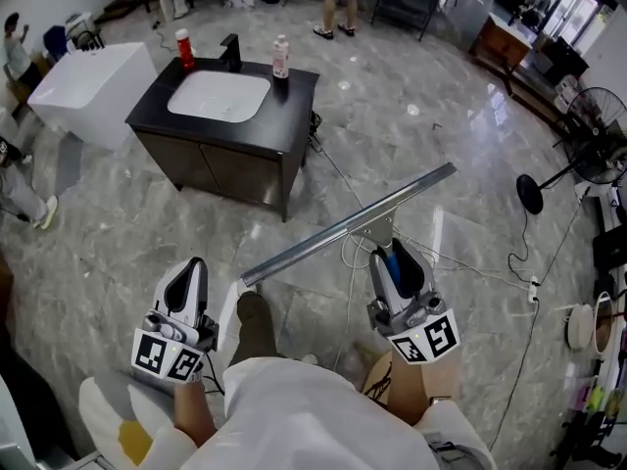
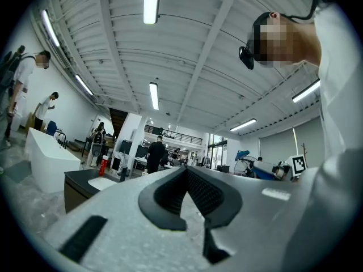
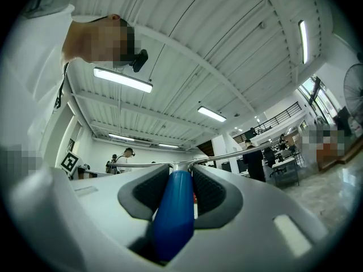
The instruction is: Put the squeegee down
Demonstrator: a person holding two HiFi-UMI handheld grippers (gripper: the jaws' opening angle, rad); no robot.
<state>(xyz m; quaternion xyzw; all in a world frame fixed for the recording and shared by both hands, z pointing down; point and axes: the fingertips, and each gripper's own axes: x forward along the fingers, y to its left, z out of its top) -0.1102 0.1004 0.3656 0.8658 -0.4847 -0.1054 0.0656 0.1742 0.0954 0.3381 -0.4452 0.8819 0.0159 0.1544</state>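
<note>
The squeegee (image 1: pixel 348 223) has a long metal blade that runs from lower left to upper right above the marble floor. My right gripper (image 1: pixel 394 255) is shut on its blue handle (image 1: pixel 393 266). In the right gripper view the blue handle (image 3: pixel 173 208) sits clamped between the two dark pads, and the blade (image 3: pixel 238 153) stretches across beyond the tips. My left gripper (image 1: pixel 196 265) hangs at the lower left, apart from the squeegee. Its jaws meet at the tips with nothing between them (image 2: pixel 186 171).
A black vanity cabinet (image 1: pixel 211 160) with a white sink (image 1: pixel 218 96), a black faucet (image 1: pixel 231 52), a red bottle (image 1: pixel 184 47) and a white bottle (image 1: pixel 281 57) stands ahead. A white tub (image 1: pixel 93 86) is at the left. Cables (image 1: pixel 460 262) cross the floor, and fans (image 1: pixel 593 150) stand at the right.
</note>
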